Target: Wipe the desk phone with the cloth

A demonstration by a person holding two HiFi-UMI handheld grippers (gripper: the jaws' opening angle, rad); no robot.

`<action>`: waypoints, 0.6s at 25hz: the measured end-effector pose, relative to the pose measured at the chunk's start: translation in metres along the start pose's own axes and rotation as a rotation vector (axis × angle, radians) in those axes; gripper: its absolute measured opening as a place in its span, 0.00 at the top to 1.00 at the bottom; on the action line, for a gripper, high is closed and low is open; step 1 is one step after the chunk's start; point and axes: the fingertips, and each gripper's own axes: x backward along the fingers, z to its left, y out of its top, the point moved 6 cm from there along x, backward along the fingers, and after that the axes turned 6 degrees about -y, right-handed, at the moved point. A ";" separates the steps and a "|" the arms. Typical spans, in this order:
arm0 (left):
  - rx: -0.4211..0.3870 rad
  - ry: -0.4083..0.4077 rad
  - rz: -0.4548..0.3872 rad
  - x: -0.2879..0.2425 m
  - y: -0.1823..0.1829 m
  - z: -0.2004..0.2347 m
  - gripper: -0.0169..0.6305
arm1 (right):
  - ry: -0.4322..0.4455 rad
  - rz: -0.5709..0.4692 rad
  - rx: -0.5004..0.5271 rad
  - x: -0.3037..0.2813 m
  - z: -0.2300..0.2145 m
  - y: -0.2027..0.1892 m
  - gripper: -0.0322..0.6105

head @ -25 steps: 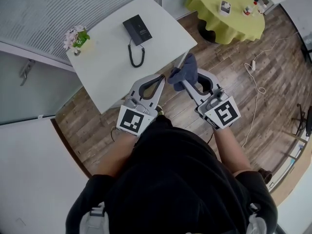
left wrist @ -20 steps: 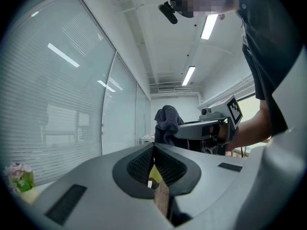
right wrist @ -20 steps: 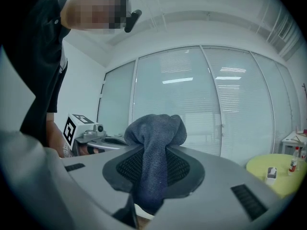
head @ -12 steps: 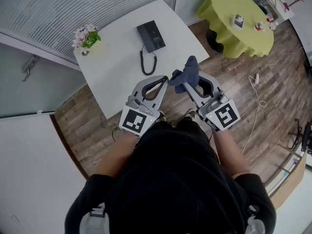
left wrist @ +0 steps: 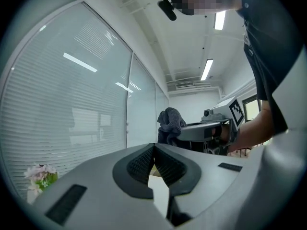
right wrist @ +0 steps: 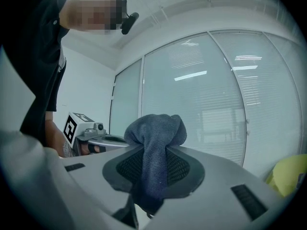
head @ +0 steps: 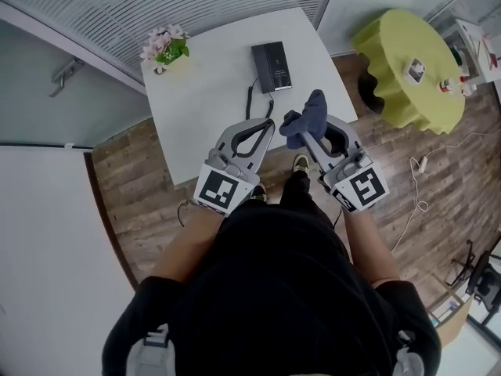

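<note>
Cloth gripped in the right claw (head: 310, 128), with both claws near the tabletop's (head: 207, 100) front edge.

The right claw is clamped on a bunched dark blue cloth (head: 304, 116), which bulges up above its pads (right wrist: 178, 167). The left claw (head: 268, 122) is closed on nothing, its pads meeting at the tips, just beside the right one. The black desk phone (head: 272, 65) lies toward the far right of the white tabletop, apart from the cloth, and its cord (head: 251, 104) trails toward the near edge. Both claws seem to hang over that edge, though the steep view makes this uncertain. A flower pot (head: 166, 47) stands at the far left corner.
</note>
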 end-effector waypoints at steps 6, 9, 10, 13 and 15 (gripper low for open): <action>0.014 0.100 0.038 -0.036 -0.004 0.025 0.96 | 0.097 0.004 -0.007 -0.029 -0.048 -0.004 0.78; 0.013 0.137 0.081 -0.062 -0.003 0.037 0.96 | 0.139 0.018 -0.020 -0.043 -0.080 -0.008 0.78; 0.016 0.151 0.082 -0.069 -0.003 0.038 0.96 | 0.153 0.020 -0.022 -0.046 -0.089 -0.009 0.78; 0.038 0.200 0.058 -0.091 -0.004 0.041 0.96 | 0.194 0.025 -0.024 -0.053 -0.114 -0.012 0.78; 0.055 0.230 0.062 -0.104 -0.006 0.043 0.96 | 0.218 0.034 -0.028 -0.057 -0.130 -0.015 0.78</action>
